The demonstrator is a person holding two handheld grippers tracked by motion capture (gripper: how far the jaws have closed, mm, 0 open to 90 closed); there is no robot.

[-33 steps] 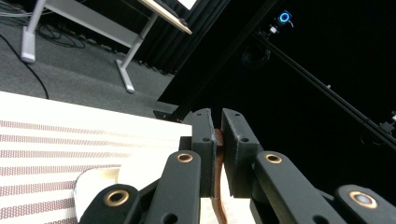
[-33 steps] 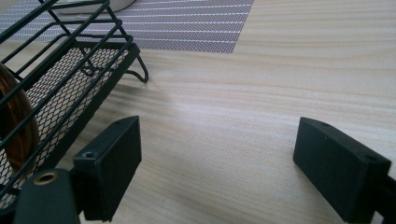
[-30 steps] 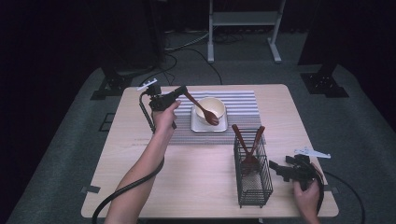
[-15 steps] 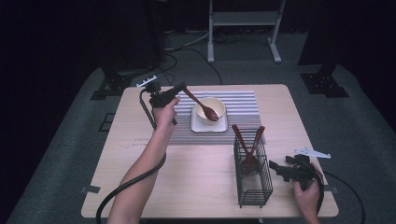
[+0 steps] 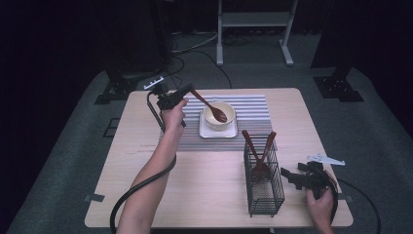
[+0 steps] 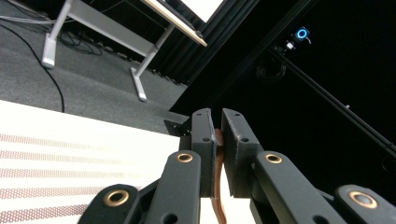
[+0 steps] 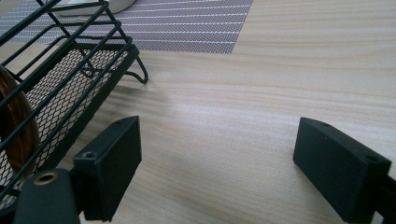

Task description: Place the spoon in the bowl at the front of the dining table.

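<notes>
Jaws: left gripper (image 5: 187, 91) pinching spoon (image 5: 210, 108) handle, right gripper (image 5: 288, 174) spread | spoon: tip over bowl (image 5: 219, 116) on mat (image 5: 253, 108) | right: beside basket (image 5: 264, 181), on table (image 5: 204, 180)

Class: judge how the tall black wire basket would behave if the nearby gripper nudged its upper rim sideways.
The wire basket looks tall and narrow on thin wire feet, so it may tip rather than slide. Its open mesh suggests it is light. The wooden utensils leaning above its rim probably raise its balance point.

Recording lab: black curtains (image 5: 73, 44), mounted camera (image 6: 301, 34), lone table (image 5: 146, 195).
</notes>
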